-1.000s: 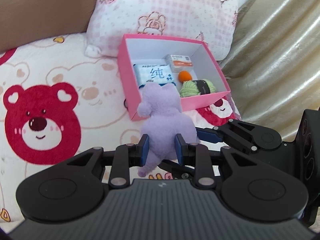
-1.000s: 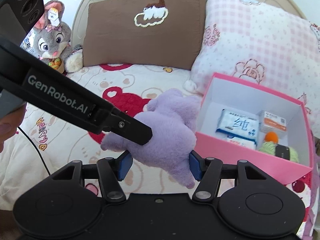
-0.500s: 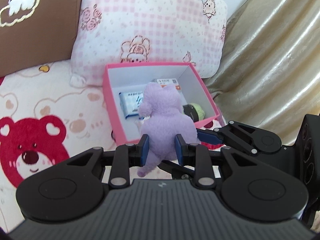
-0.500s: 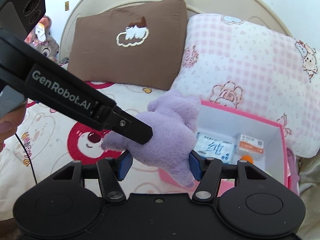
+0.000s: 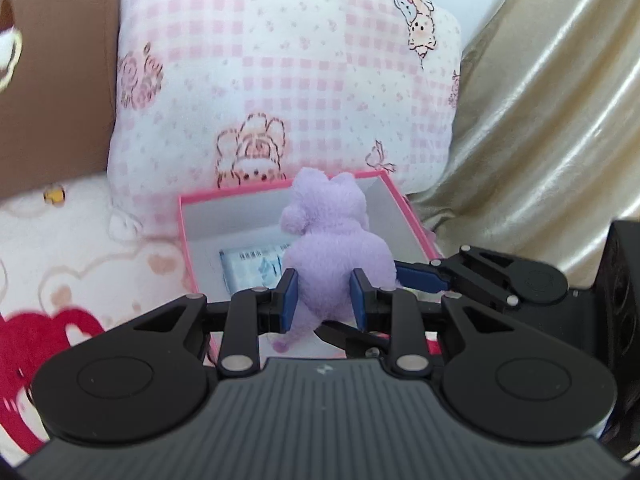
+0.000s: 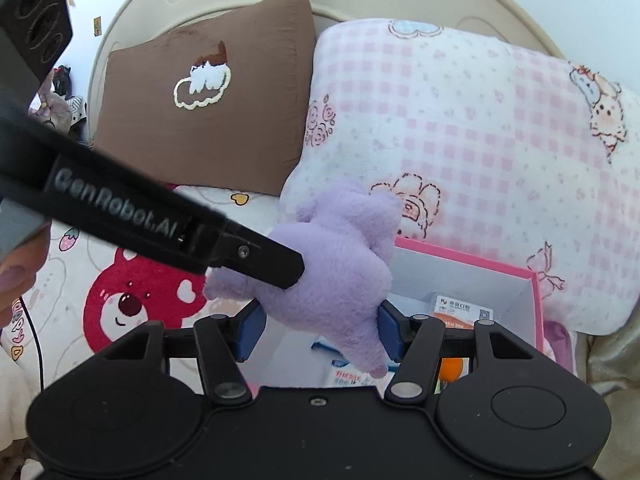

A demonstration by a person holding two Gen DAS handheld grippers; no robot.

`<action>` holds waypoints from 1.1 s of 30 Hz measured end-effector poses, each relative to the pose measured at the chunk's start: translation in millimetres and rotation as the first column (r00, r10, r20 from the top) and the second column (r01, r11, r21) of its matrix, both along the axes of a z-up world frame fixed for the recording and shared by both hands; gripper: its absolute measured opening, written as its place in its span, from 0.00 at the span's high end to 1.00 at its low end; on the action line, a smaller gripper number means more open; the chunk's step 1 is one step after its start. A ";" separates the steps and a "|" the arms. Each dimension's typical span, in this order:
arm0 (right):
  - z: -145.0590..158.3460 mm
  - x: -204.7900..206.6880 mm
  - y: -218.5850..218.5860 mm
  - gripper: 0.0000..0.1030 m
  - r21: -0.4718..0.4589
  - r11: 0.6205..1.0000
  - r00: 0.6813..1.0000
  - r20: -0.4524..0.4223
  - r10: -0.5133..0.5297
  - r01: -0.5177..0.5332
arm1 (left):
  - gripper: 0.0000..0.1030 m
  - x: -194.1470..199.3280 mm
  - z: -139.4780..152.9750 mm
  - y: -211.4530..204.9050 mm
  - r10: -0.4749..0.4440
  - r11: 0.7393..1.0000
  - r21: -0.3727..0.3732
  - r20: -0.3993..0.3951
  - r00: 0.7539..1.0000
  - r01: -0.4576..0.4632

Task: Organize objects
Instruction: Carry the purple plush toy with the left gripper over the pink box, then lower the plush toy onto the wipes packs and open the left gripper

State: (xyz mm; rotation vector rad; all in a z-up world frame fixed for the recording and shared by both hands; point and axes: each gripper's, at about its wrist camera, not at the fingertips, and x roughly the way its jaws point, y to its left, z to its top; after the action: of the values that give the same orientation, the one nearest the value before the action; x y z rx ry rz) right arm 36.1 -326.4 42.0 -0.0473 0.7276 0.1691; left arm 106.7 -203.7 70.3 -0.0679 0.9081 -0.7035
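Bed sheet [image 6: 132,300] with the red bear print covers the near left. At the far end a brown pillow [image 6: 208,108] sits on the left, and a pink checked pillow [image 6: 460,152] leans right beside it, with a gold curtain [image 5: 540,128] off on the right.

The pink box [image 5: 188,252] sits open on the sheet, its far side right up against the checked pillow. Inside there's a tissue pack [image 5: 252,268] on the left, a small white carton [image 6: 460,312] at the far right, and something orange [image 6: 454,368] near it, mostly hidden by the gripper.

The purple plush [image 5: 336,248] is up in the air over the box's near half, head pointing far. Both tools have it: the left gripper [image 5: 325,300] is clenched on its lower body, blue pads [image 5: 289,300] pressing in from each side, and the right gripper [image 6: 320,330] is clamped across it too, pads dug into the fur. From the right wrist view, a left finger [image 6: 260,258] reaches in from the left and pokes into the plush.
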 end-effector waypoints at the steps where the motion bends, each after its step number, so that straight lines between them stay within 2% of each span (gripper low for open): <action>1: -2.2 3.8 -3.9 0.38 0.010 1.000 1.000 0.000 0.006 -0.006 | 0.75 2.7 -2.5 -4.0 0.006 1.000 0.003 0.005 1.000 -0.006; 7: -25.5 31.6 -32.3 0.38 0.030 1.000 0.999 -0.042 0.007 -0.006 | 0.75 34.7 -31.2 -26.3 0.025 0.999 -0.018 -0.057 0.998 -0.026; 12: -50.2 59.3 -54.0 0.38 0.058 0.997 0.992 -0.115 -0.046 0.053 | 0.75 62.0 -60.6 -45.8 0.057 0.998 -0.023 -0.111 0.992 -0.060; 16: -61.8 75.7 -61.1 0.38 0.037 0.997 0.987 -0.153 -0.058 0.064 | 0.75 74.9 -72.2 -57.5 0.076 0.997 -0.009 -0.122 0.990 -0.078; 20: -72.8 88.5 -72.1 0.38 0.091 0.994 0.980 -0.192 -0.043 0.062 | 0.75 86.0 -84.6 -60.9 0.097 0.995 0.007 -0.127 0.987 -0.097; 25: -86.1 98.1 -70.8 0.38 0.061 0.998 0.975 -0.221 -0.017 0.031 | 0.75 95.3 -99.4 -61.1 0.112 0.994 0.007 -0.177 0.978 -0.113; 33: -89.2 102.1 -60.7 0.38 0.027 1.000 0.971 -0.240 0.002 0.005 | 0.75 95.0 -105.8 -55.6 0.133 0.991 0.020 -0.191 0.972 -0.131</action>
State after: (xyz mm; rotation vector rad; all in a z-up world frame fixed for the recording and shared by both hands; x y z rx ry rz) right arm 138.2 -387.0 -47.1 0.0005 0.9666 0.1856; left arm 201.8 -259.3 -35.5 -0.1912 1.0809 -0.5760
